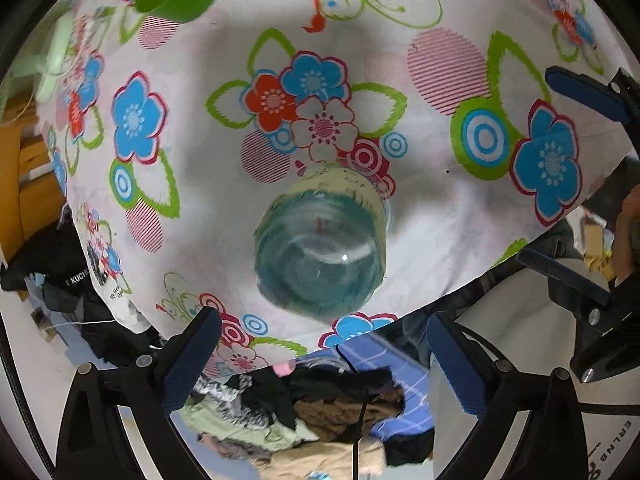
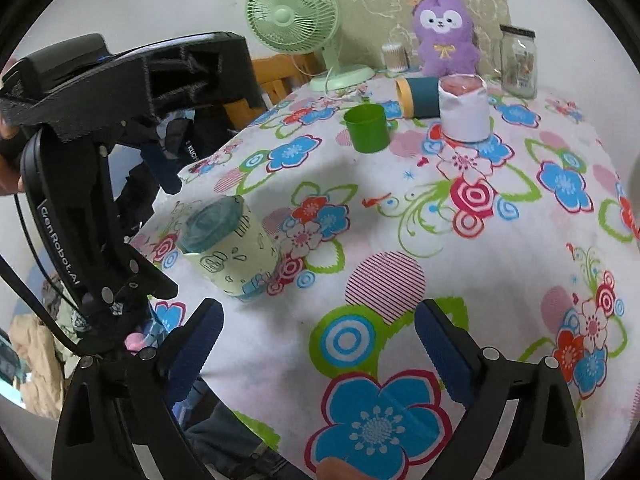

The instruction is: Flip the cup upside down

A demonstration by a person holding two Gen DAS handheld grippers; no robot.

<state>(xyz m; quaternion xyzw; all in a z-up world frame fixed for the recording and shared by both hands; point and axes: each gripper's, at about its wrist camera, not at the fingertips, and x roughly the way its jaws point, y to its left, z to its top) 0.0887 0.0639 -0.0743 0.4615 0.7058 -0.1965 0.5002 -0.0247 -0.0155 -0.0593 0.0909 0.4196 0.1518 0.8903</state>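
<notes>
A glass cup with a pale yellow printed sleeve (image 1: 324, 240) stands upside down on the flowered tablecloth (image 1: 420, 208), its bluish glass base facing up. It also shows in the right wrist view (image 2: 228, 248), near the table's left edge. My left gripper (image 1: 324, 364) is open and empty, hovering above the cup and looking down on it. My right gripper (image 2: 318, 344) is open and empty, low over the table's near side, to the right of the cup. The left gripper's body (image 2: 92, 168) shows at the left of the right wrist view.
A green plastic cup (image 2: 367, 128) stands mid-table. Behind it are a white-wrapped container (image 2: 464, 110), a teal tube on its side (image 2: 418, 97), a green fan (image 2: 296, 20), a purple plush toy (image 2: 444, 32) and a glass jar (image 2: 518, 60). Clothes (image 1: 320, 412) lie on the floor below the table edge.
</notes>
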